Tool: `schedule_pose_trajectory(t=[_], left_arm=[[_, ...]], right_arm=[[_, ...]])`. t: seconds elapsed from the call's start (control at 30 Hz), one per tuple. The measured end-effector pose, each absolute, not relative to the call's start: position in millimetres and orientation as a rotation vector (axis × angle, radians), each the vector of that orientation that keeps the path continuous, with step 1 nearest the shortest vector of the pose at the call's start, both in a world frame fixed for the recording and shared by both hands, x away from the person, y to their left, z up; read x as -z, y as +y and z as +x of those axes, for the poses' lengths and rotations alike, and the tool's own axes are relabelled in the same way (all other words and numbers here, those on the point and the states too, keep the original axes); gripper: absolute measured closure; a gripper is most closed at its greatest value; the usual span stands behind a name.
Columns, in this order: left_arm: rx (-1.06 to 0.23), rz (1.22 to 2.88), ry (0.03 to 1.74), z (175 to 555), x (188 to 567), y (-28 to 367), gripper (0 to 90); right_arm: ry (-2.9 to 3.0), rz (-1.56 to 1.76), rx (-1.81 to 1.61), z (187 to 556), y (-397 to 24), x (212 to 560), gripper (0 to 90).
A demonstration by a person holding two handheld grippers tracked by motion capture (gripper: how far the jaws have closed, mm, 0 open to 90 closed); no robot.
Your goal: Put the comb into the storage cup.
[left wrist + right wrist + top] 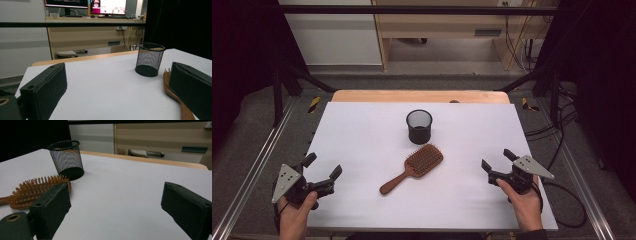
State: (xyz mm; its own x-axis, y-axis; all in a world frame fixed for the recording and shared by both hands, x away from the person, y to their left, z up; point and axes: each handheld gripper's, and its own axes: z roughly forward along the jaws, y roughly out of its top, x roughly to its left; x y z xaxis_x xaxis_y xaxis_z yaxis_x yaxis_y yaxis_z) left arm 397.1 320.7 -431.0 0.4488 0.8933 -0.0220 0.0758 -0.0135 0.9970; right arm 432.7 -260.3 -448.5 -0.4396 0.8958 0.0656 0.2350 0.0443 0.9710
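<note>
mesh cup (419, 126) upright, hairbrush (412, 168) beside

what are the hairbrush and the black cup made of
Hairbrush: looks like wood, reddish-brown with a slight sheen; the bristles look like matching wooden pins, though they could be plastic. Black cup: probably metal wire mesh, matte black, see-through walls with a solid rim and base.

Hairbrush (175, 97): left gripper view, head hidden behind jaw at 3 o'clock. Right gripper view: handle cut off at 9 o'clock edge. Mesh cup (419, 126): inside too dark to read.
</note>
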Motion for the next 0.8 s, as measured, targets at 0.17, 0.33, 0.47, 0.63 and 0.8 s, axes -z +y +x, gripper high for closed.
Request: schedule_pose_trajectory(t=[0.17,0.33,0.47,0.63,0.8], left_arm=[[-0.811,1.451,0.923,398.7,432.8,320.4,2.1],[-0.809,1.469,0.926,399.5,435.0,317.8,2.3],[-0.806,1.482,0.923,399.8,435.6,315.1,2.4],[-0.801,1.501,0.92,399.9,437.1,310.8,2.8],[-0.8,1.524,0.917,399.8,439.0,307.1,3.1]], right_arm=[[1.752,1.181,-1.379,434.3,-257.4,450.1,16.4],[1.807,1.248,-1.309,436.0,-259.0,452.4,36.0],[1.891,1.265,-1.26,435.5,-256.0,454.3,57.7],[1.972,1.212,-1.205,433.4,-246.0,455.2,77.1],[2.045,1.154,-1.134,436.7,-230.9,453.7,88.5]])
